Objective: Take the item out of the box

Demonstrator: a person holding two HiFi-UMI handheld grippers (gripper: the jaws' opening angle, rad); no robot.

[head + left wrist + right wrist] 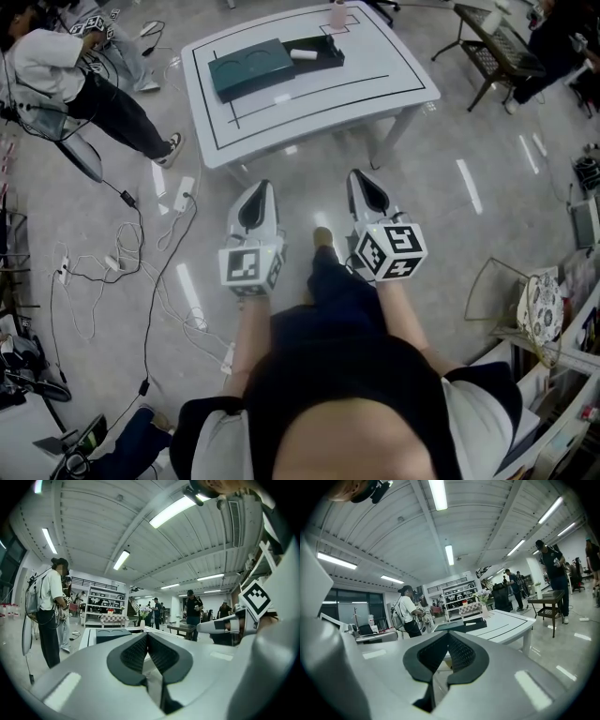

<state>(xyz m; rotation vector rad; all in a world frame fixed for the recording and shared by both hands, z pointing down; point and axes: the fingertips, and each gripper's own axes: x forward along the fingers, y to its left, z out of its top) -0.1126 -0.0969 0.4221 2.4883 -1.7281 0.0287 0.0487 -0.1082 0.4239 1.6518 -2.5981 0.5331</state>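
We hold our left gripper (259, 191) and right gripper (362, 182) side by side, near the table (375, 80) but not touching it. Both have their jaws pressed together, with nothing in them. The dark box (329, 51) sits open on the table. The white item (303, 54) lies inside it.

Your head camera looks steeply down at the grey floor (487, 187), with the white rectangular table (375, 80) far off near its top edge. The cameras on your left gripper (257, 192) and right gripper (364, 183) face roughly level along their jaws, well short of that table's near edge. All three views share its dark green flat box (251, 67).
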